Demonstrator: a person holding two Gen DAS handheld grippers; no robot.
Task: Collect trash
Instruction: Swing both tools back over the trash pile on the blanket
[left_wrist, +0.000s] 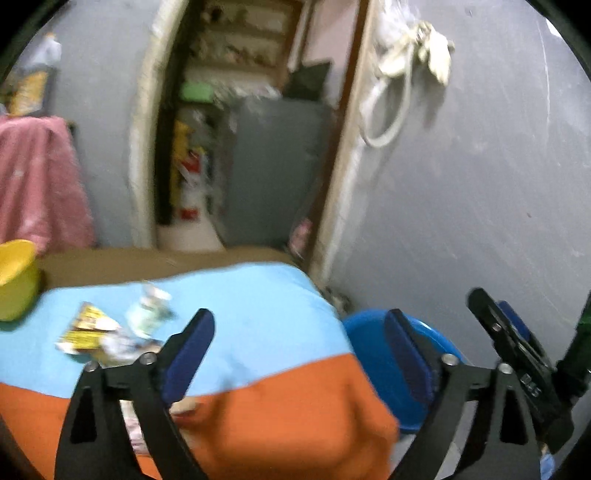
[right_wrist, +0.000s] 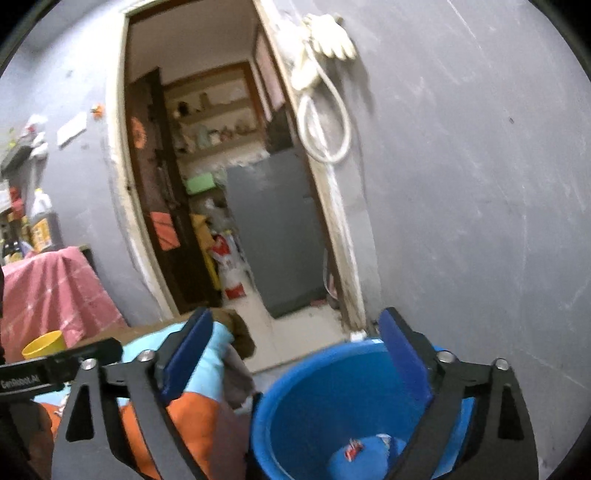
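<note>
Nearest to us, our left gripper (left_wrist: 299, 354) stands with its blue-padded fingers (left_wrist: 190, 354) spread wide and nothing between them. It hovers over a table draped in a cloth (left_wrist: 258, 314) that is orange along the near edge and light blue further back. Our right gripper (right_wrist: 297, 360) is likewise spread wide and grips nothing; it hangs above a blue bucket (right_wrist: 325, 398) that sits on the floor just beside the table's right corner.

Down in the bucket lies a small piece of trash (right_wrist: 356, 448), a crumpled wrapper with red and white print, resting on the blue bottom; its details are too small to read.

More trash remains on the light blue part of the cloth, to the left of our left gripper: a flattened wrapper (left_wrist: 86, 330) in yellow, white and dark print, and just behind it a crumpled pale green and white packet (left_wrist: 147, 310). Both are blurred, so we cannot make out any lettering.

At the table's far left edge stands a yellow bowl (left_wrist: 16, 280). Behind it hangs a pink cloth (left_wrist: 37, 177). Further back is a grey wall (left_wrist: 480, 184) with an open doorway (right_wrist: 207, 166), through which we see a grey cabinet (right_wrist: 273, 229) and shelves (right_wrist: 214, 122). A white cord (right_wrist: 325, 122) hangs looped beside the doorway.
</note>
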